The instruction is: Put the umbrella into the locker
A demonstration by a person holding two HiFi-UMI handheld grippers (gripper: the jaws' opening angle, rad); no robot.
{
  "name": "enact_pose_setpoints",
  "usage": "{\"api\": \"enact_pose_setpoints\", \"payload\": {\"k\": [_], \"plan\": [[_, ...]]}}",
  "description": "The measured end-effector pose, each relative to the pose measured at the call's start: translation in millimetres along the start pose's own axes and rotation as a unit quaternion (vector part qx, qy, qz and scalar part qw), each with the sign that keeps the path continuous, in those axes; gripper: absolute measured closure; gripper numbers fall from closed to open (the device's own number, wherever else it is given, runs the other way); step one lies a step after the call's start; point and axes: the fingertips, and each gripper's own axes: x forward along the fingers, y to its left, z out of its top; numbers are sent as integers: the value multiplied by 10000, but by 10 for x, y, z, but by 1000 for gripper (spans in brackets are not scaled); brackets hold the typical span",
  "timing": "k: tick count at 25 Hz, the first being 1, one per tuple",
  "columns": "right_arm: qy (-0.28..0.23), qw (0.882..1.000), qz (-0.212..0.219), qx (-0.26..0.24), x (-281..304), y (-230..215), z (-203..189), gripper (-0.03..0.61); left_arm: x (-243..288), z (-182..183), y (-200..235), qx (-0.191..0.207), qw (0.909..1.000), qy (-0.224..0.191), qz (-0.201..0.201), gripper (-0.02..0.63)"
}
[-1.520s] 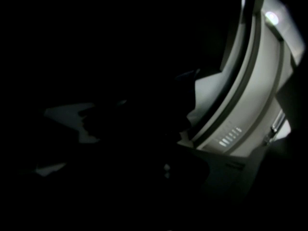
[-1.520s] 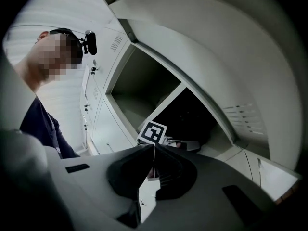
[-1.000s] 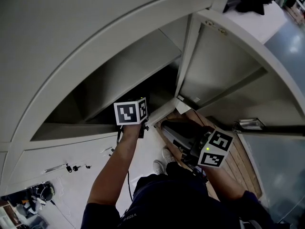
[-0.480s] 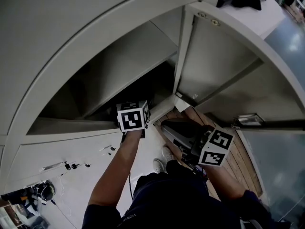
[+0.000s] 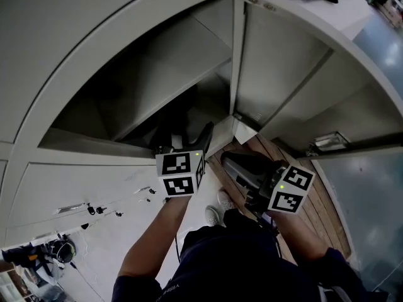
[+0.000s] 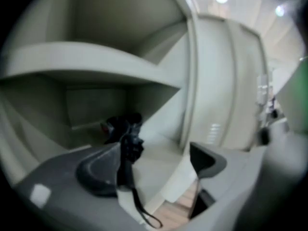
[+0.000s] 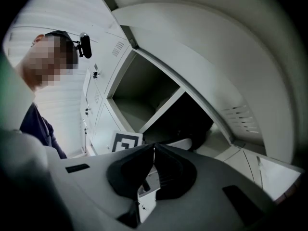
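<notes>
Starting nearest the person, the right gripper is seen held level beside the opening, its two dark pads pressed together with nothing between them. Just ahead, the left gripper is tilted down toward the locker, and its jaws stand wide apart with nothing clamped. Past its left jaw the thin wrist strap is seen dangling over the front lip of the compartment floor. Behind the strap, the black umbrella lies on that floor, under the shelf and left of the open door. The placing is judged to be done, and the step in hand is taken to be clearing the left gripper from the opening. To do this well, the jaws are best kept spread and drawn straight back along the line they point, so that neither the strap nor the handle is snagged and the umbrella is not dragged forward. The hanging strap is judged the main risk: it could be caught when the door is closed, so a nudge inward may be needed first. How far back the umbrella reaches cannot be made out in the dark rear of the compartment.
</notes>
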Motion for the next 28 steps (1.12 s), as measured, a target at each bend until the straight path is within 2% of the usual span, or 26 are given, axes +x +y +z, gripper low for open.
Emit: {"api": "enact_pose_setpoints", "payload": {"k": [3, 7, 11, 13, 16, 22, 28], "plan": [[-125, 9996, -225, 82, -100, -33, -12, 569, -266, 45, -157, 39, 9991, -279, -306, 186], [-270, 9990, -368, 30, -196, 91, -20, 569, -691, 55, -350, 71, 9955, -570, -751, 329], [-317, 9988, -336, -170, -214, 416, -90, 571, -1218, 7, -422, 242, 9894, -844, -1153, 557], [-302, 9987, -312, -272, -189, 579, -156, 569, -1477, 4, -432, 421, 9855, -1000, -1304, 611], [-289, 9986, -247, -373, -110, 829, -252, 571, -1826, 5, -413, 692, 9801, -1163, -1453, 611], [-247, 9969, -160, -726, 70, 1324, -405, 571, -2443, 42, -274, 748, 9689, -1700, -1636, 611], [-177, 9945, -269, -995, 157, 1621, -579, 571, -2828, -165, -63, 837, 9680, -1698, -1650, 611]]}}
